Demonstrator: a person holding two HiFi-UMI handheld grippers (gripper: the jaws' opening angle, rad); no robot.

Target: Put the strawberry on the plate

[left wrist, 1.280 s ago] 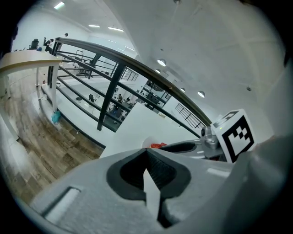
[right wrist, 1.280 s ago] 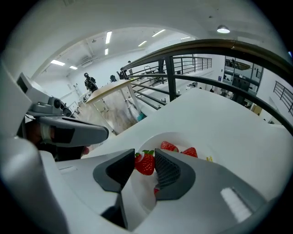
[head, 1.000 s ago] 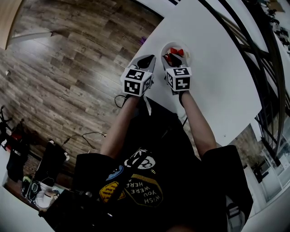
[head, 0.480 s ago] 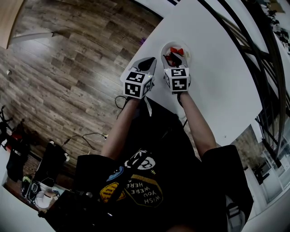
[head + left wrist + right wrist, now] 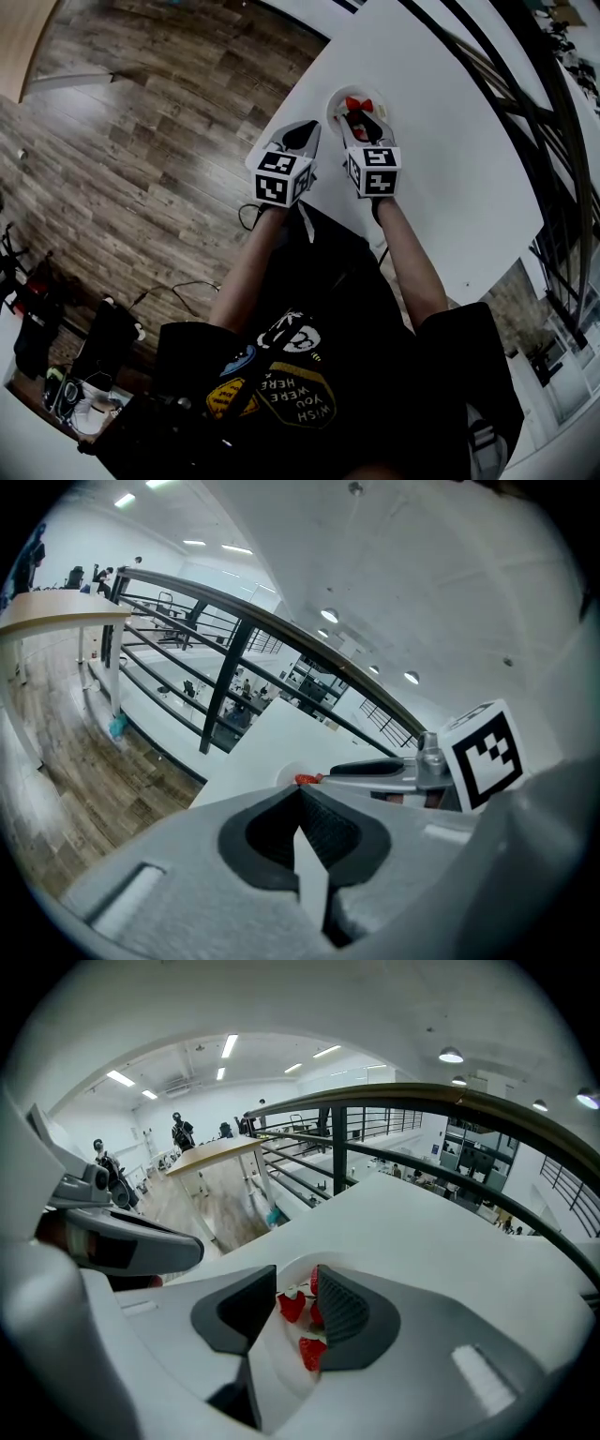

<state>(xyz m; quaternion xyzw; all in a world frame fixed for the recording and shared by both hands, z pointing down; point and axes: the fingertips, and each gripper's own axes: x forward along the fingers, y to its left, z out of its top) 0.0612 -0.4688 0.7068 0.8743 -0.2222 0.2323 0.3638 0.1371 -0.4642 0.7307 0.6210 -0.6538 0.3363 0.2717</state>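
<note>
A small white plate point(image 5: 337, 97) sits near the table's left corner with red strawberries point(image 5: 355, 103) on it. My right gripper point(image 5: 357, 127) hovers just in front of the plate, open, holding nothing. In the right gripper view its gripper point(image 5: 295, 1285) frames three strawberries point(image 5: 292, 1305) lying on the plate point(image 5: 279, 1354) between the parted pads. My left gripper point(image 5: 305, 132) is to the left of the plate over the table edge, shut and empty. The left gripper view shows its gripper point(image 5: 300, 797) with pads pressed together and a strawberry point(image 5: 307, 780) just beyond.
The white table point(image 5: 450, 150) stretches to the right and back. A dark railing point(image 5: 487, 66) runs along its far side. Wooden floor point(image 5: 141, 141) lies to the left, with cables and bags lower left. The right gripper point(image 5: 389, 772) crosses the left gripper view.
My right gripper has drawn back a little from the plate, so the strawberries now show beyond its tips. The left gripper has barely moved.
</note>
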